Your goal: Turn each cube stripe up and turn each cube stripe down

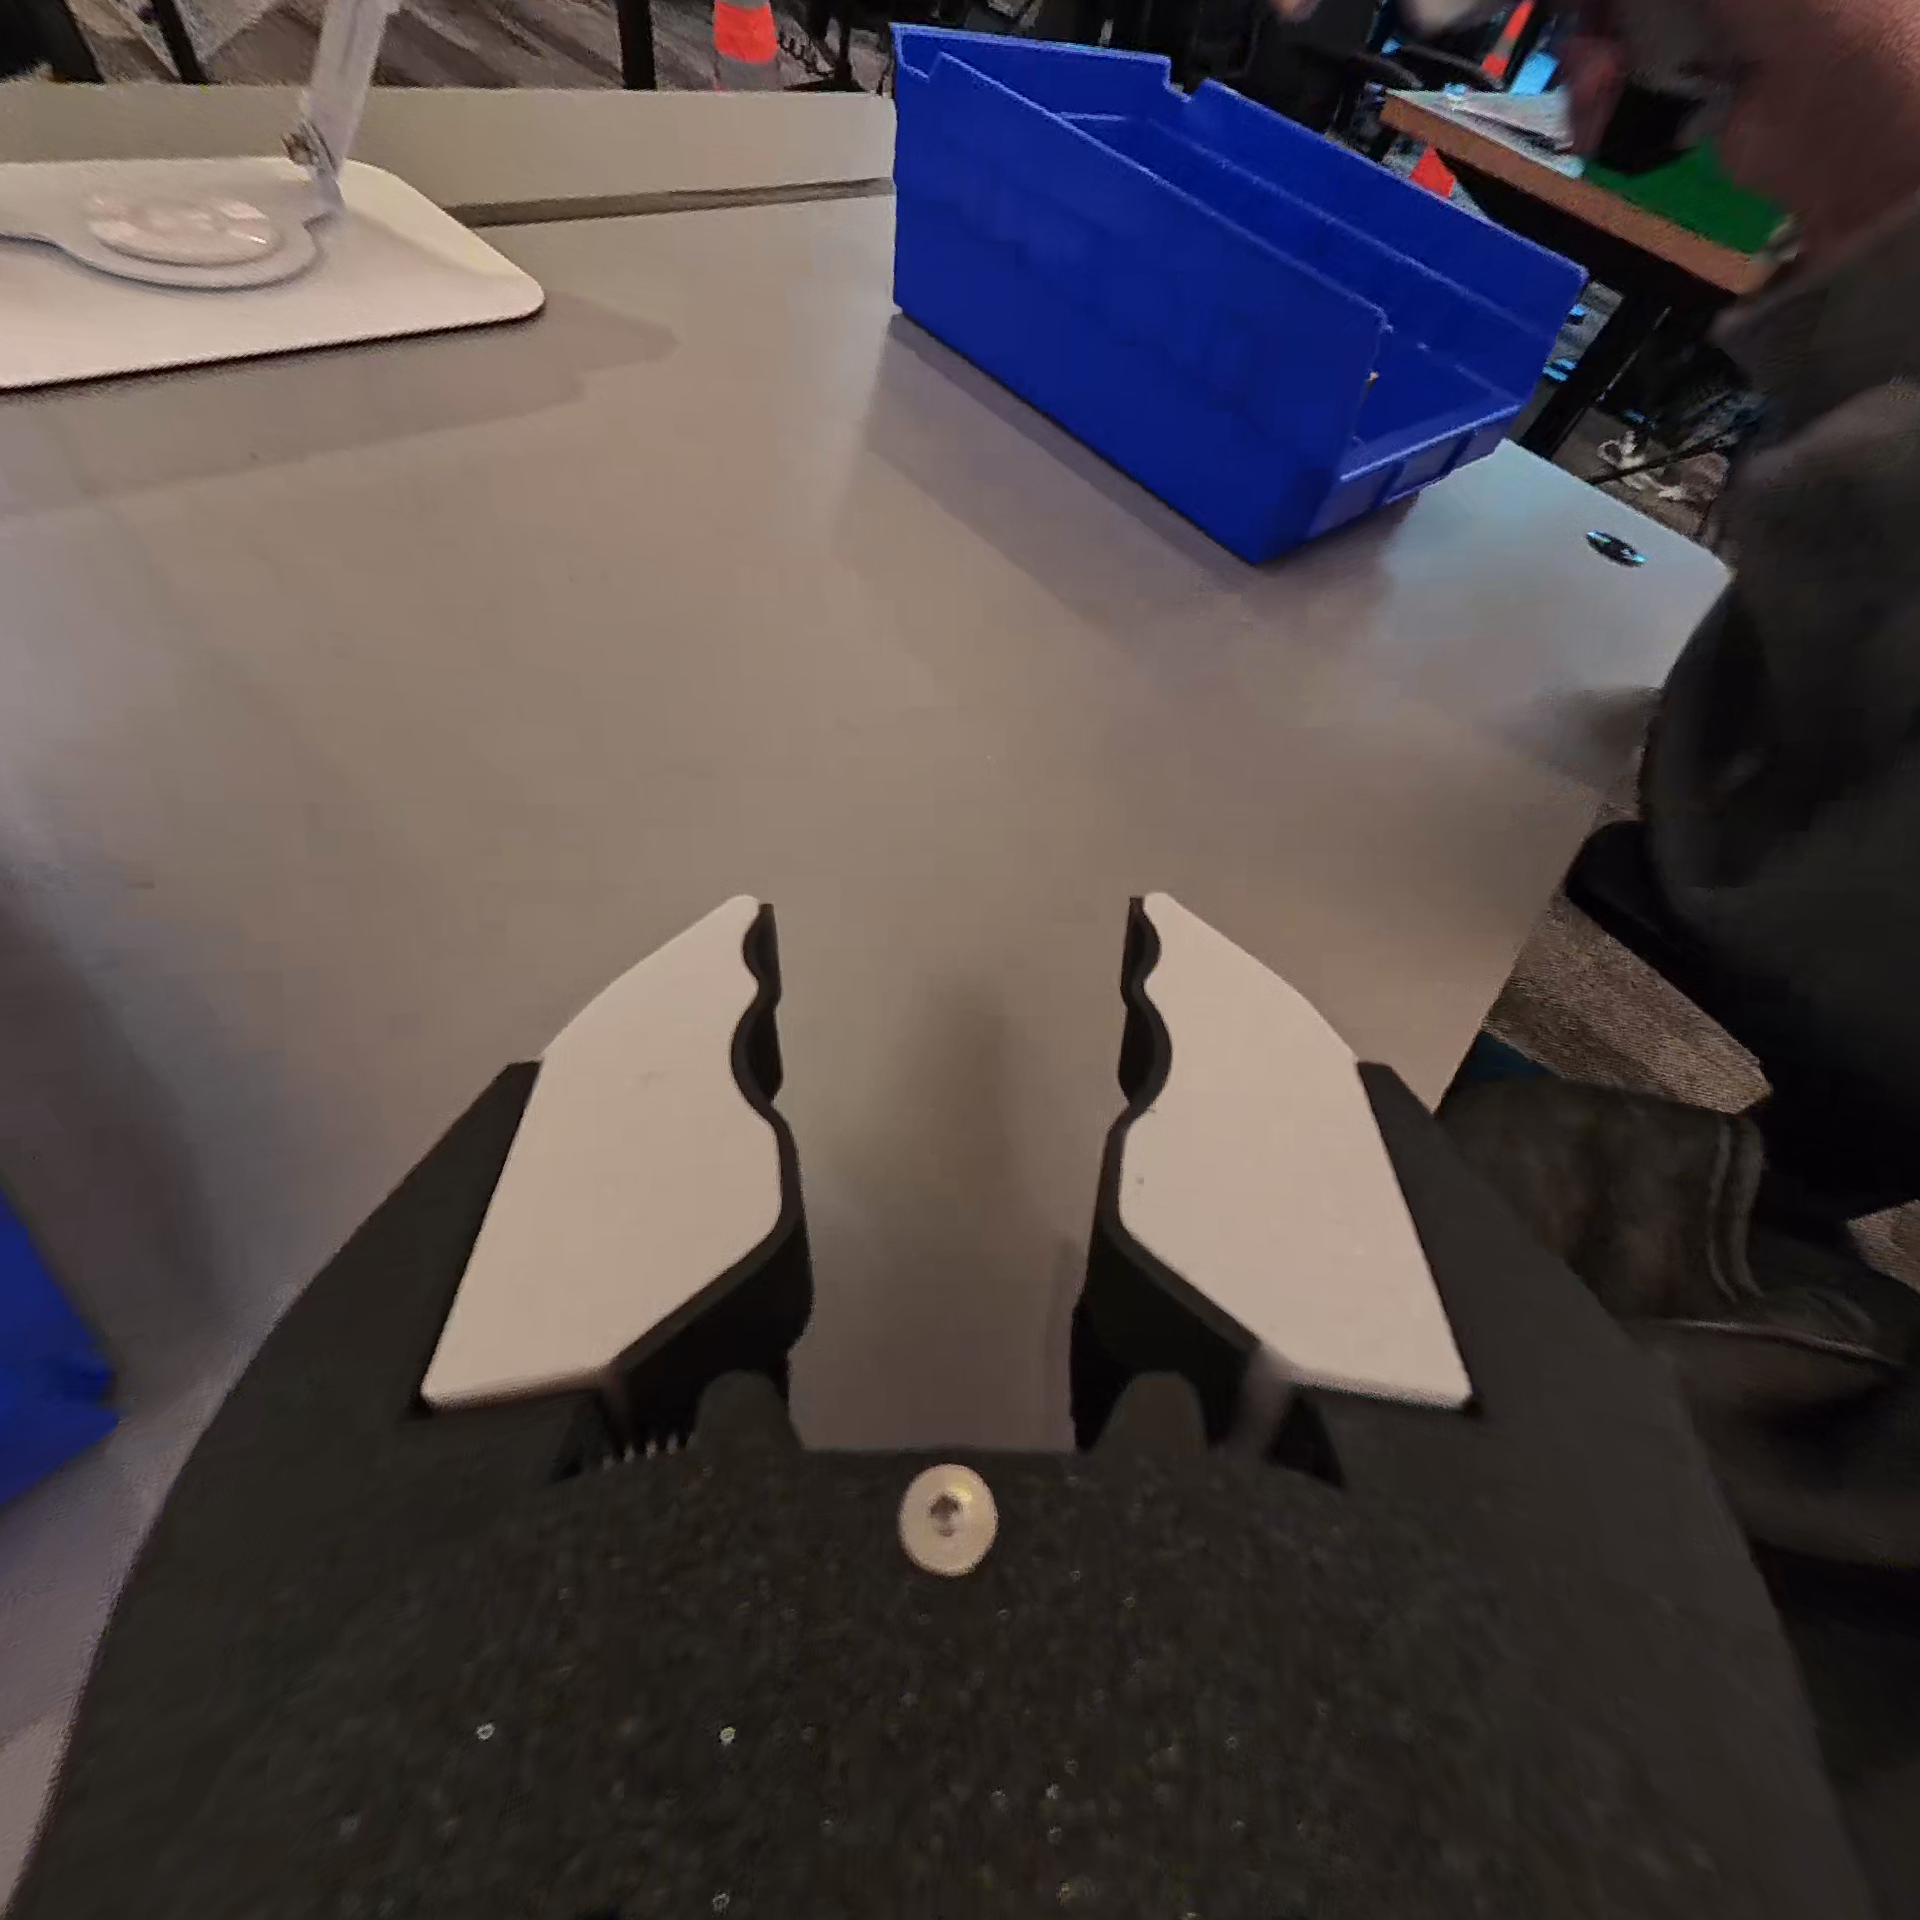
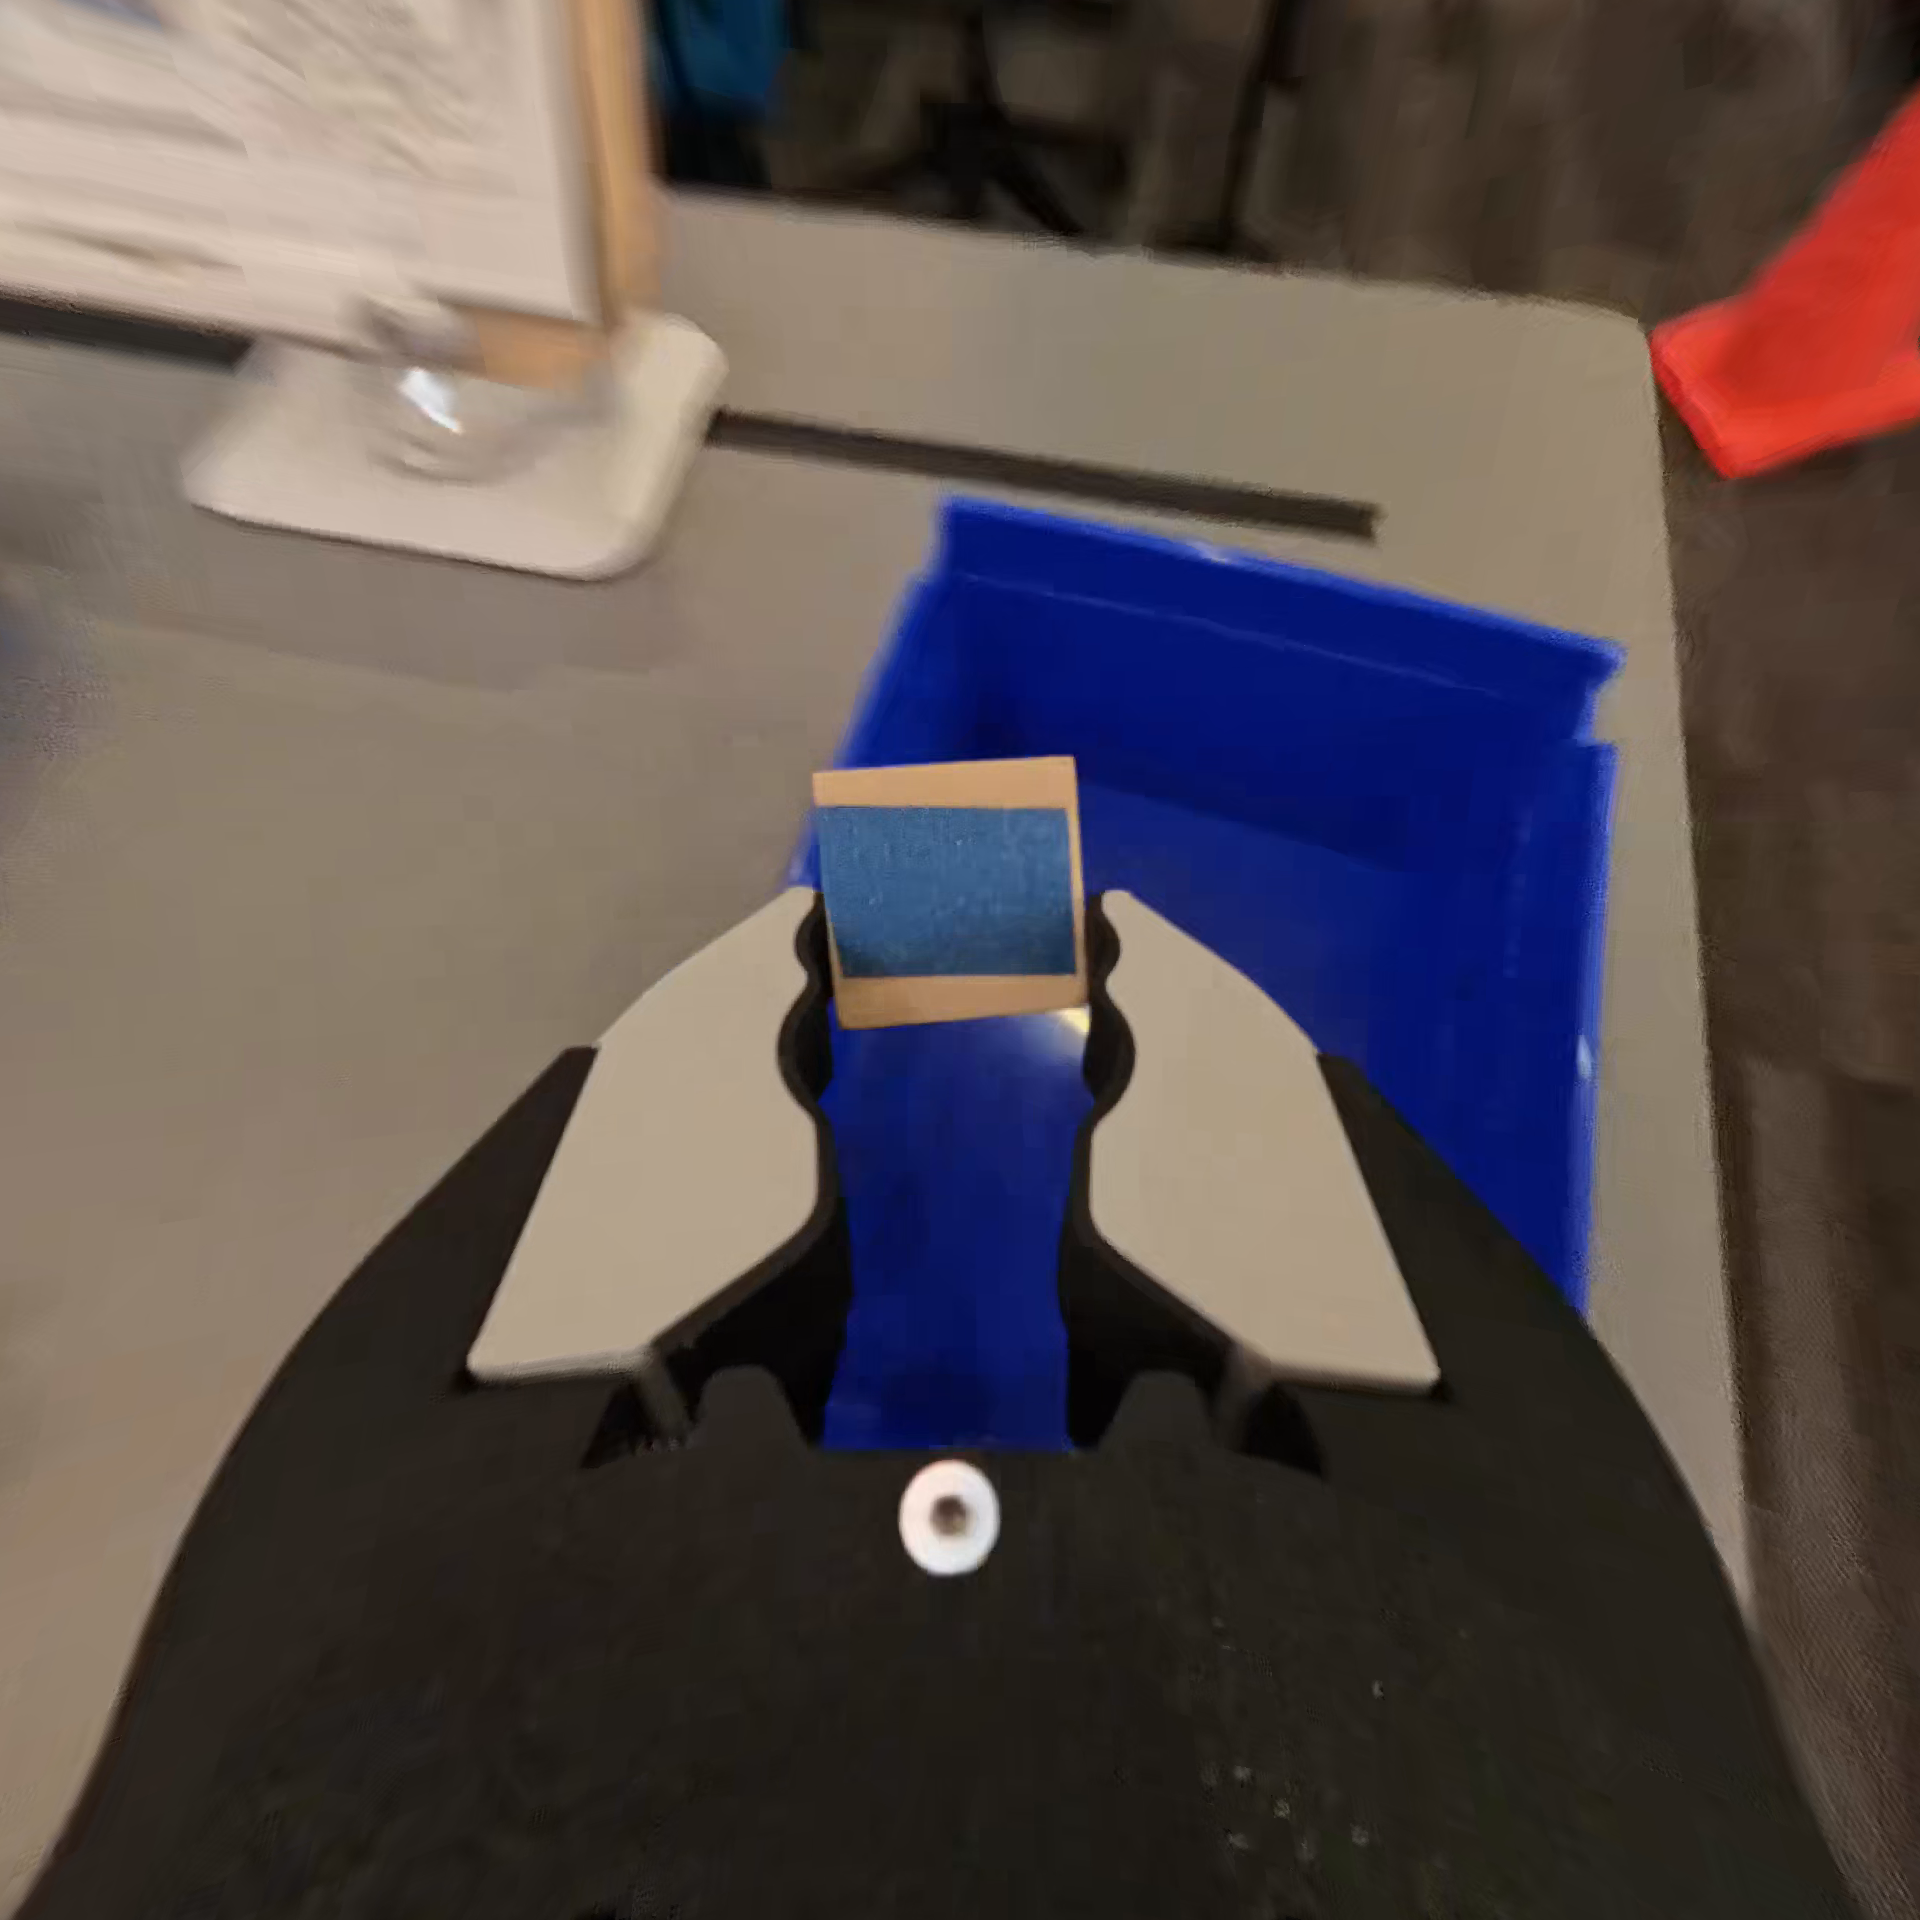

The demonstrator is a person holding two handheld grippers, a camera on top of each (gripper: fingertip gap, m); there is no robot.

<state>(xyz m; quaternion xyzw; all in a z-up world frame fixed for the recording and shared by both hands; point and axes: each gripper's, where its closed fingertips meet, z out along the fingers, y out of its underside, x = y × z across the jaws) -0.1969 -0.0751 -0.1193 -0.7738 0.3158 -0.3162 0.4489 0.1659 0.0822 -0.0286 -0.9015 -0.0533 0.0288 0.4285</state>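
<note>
Grey table [image 1: 623, 644], blue bin [image 1: 1164, 312] standing on it near the right edge, white stand base [image 1: 239, 281] far left

Both the left gripper [image 1: 951, 914] and the right gripper [image 2: 951, 904] are built from a black, grainy body. Pale grey plates are fitted on wavy-edged black fingers [image 1: 764, 1039], and one silver screw [image 2: 948, 1519] is set centrally.

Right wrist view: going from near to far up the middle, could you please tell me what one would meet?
Black-and-grey right gripper → tan cube with a blue stripe clamped at its tips → blue plastic bin → dark slot in the grey table.
</note>
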